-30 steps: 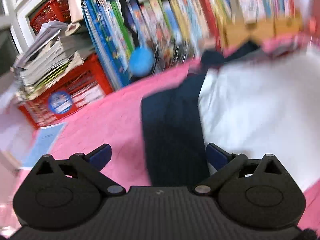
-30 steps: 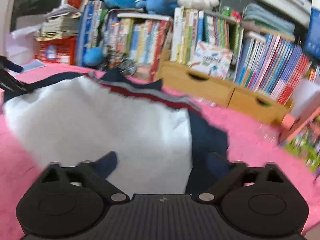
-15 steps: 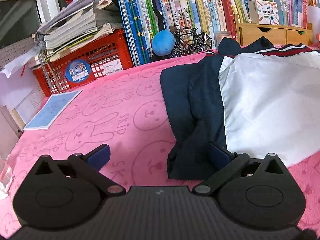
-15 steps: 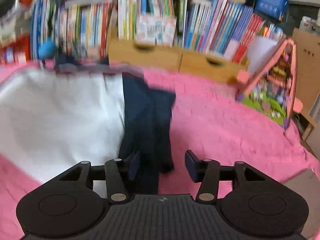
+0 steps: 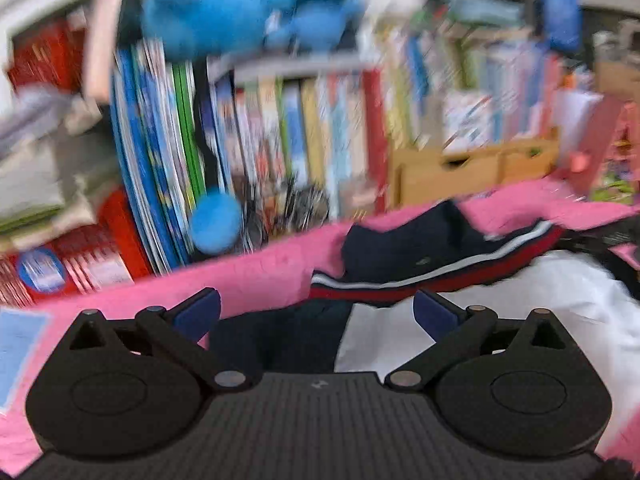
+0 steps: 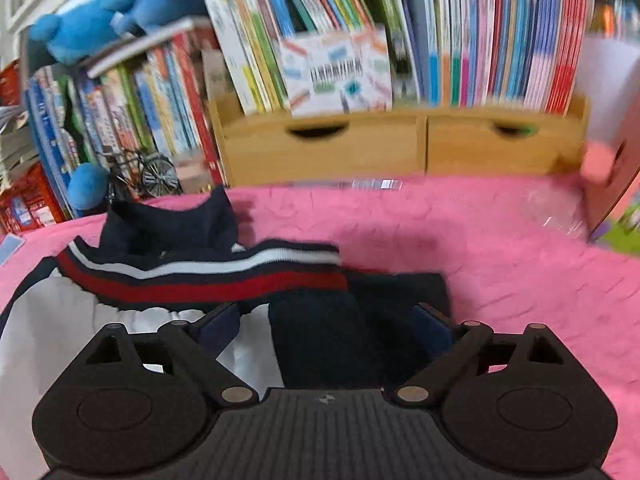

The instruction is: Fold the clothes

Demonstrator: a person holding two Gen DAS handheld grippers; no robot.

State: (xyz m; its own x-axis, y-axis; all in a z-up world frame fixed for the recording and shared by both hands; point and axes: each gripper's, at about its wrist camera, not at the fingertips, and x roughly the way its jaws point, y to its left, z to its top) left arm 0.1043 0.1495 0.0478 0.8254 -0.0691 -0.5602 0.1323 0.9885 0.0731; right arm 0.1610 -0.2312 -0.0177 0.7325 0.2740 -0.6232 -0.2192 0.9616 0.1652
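Note:
A jacket with a white body (image 6: 60, 340), navy sleeves and a red-and-white striped band (image 6: 200, 276) lies flat on the pink cloth (image 6: 500, 264). In the right wrist view a navy sleeve (image 6: 328, 344) lies folded onto the jacket's right side. My right gripper (image 6: 326, 326) hovers over it with its jaws opening wide; the sleeve is below and between them, and the pads do not press on it. The left wrist view is blurred. My left gripper (image 5: 316, 314) stands open above the jacket's left navy edge (image 5: 280, 336), just short of the striped band (image 5: 420, 280), holding nothing.
Behind the cloth stand rows of books, a wooden drawer unit (image 6: 320, 148), blue plush toys (image 6: 92, 20), a blue ball (image 6: 86, 190), a small model bicycle (image 6: 148, 172) and a red crate (image 5: 92, 264). A pink box (image 6: 612, 184) stands at the right edge.
The right gripper's jaws went from half closed to wide and let the navy sleeve lie; it moved up toward the striped band. The left gripper rose and swung toward the collar end.

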